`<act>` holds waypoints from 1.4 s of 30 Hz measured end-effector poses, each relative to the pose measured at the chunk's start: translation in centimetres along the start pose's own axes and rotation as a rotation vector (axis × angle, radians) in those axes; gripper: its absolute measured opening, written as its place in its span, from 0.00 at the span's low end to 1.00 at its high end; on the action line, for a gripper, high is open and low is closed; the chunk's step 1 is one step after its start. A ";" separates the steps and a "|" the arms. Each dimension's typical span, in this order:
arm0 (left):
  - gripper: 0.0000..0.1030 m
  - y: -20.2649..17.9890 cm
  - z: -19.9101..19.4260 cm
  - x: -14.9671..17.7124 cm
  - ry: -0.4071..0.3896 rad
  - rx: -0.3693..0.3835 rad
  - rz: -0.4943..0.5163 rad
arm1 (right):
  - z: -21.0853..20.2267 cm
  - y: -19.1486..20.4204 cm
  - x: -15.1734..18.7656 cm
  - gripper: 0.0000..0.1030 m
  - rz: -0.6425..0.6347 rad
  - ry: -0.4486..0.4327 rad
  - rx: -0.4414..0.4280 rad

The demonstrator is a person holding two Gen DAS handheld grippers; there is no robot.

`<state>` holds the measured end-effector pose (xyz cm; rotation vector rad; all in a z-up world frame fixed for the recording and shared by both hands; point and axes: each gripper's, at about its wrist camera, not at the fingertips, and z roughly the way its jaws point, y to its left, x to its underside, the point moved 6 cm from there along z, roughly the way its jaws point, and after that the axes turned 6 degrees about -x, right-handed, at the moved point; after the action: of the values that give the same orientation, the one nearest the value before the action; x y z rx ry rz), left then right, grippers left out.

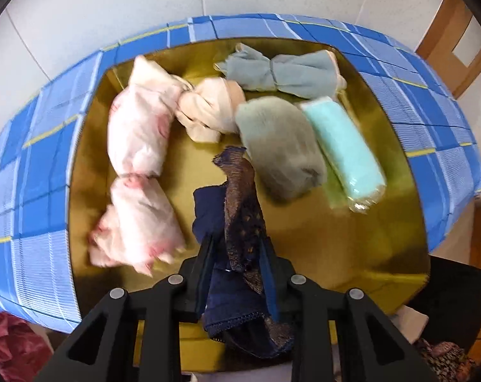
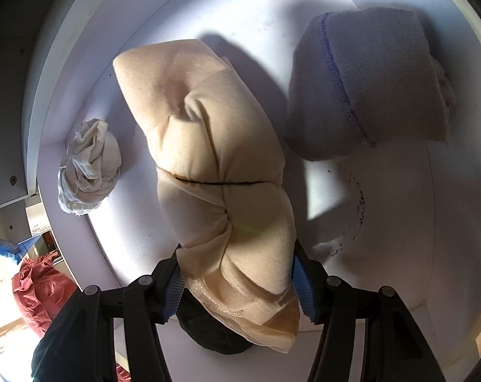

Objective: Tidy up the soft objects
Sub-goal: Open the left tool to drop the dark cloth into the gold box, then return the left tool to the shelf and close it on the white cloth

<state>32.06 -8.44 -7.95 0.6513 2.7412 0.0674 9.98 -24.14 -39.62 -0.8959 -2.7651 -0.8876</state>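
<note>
A gold tray [image 1: 352, 238] serves as the landmark. Beneath it on every side lies a blue checked cloth [image 1: 39, 172]. Behind the tray rises a white panelled wall [image 1: 113, 9]. Past its far right corner stands a wooden frame [image 1: 457, 47]. Below its near left corner sits crumpled red fabric [image 1: 8, 340].

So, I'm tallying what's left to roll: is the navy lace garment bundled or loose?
Loose. The navy lace garment hangs unrolled from the left gripper's shut fingers, over the gold tray.
</note>
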 end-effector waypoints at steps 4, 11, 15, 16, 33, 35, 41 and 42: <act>0.27 1.0 0.5 -1.5 -0.050 -0.087 -0.005 | 0.0 0.0 0.0 0.58 0.001 0.003 -0.001; 0.31 2.7 -1.4 -0.8 -0.110 0.018 -0.145 | 0.0 0.0 -0.1 0.58 0.001 0.007 -0.002; 0.32 2.7 -4.0 0.8 -0.180 0.095 -0.187 | -0.1 0.1 -0.1 0.58 -0.004 0.005 0.002; 0.32 2.7 -4.7 1.6 -0.205 0.122 -0.186 | -0.1 0.1 -0.1 0.59 -0.004 0.004 0.001; 0.34 -8.8 -2.4 15.6 -0.163 0.201 0.184 | -0.8 0.6 0.3 0.57 -0.058 -0.013 0.078; 0.34 -10.5 1.2 17.4 -0.090 0.125 0.303 | -0.8 0.7 0.4 0.57 -0.059 -0.012 0.079; 0.34 -12.4 9.4 20.0 -0.016 -0.088 0.573 | -0.8 0.6 0.6 0.57 -0.047 -0.009 0.067; 0.34 -12.5 10.5 19.9 -0.011 -0.105 0.600 | -0.7 0.6 0.6 0.58 -0.046 -0.008 0.066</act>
<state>13.24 -11.02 -25.32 1.4050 2.4133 0.3383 9.75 -23.88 -38.59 -0.8302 -2.8144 -0.7955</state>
